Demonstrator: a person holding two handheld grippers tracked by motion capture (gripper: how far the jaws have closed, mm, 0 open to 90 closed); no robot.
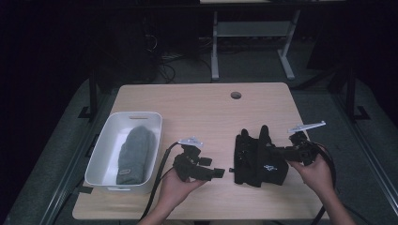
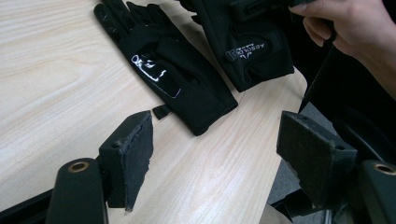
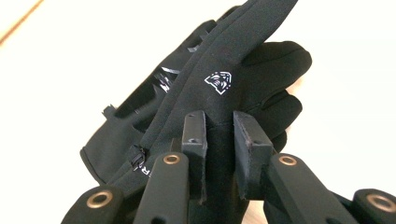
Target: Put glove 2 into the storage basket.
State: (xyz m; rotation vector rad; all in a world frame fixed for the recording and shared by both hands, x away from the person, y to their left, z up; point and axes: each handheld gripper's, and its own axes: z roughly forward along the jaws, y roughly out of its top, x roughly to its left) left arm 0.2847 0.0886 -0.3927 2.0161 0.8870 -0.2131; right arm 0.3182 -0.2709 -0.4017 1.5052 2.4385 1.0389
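Observation:
Two black gloves lie at the right of the wooden table. One glove rests flat on the wood. The other glove, marked with a small white logo, is raised on edge above it. My right gripper is shut on that glove near its cuff, with the pads pressing the fabric from both sides. My left gripper hovers just left of the gloves, jaws open and nothing between them.
A white bin stands at the table's left side with a grey knitted piece inside. A cable hole sits near the far edge. The front table edge runs close below both hands.

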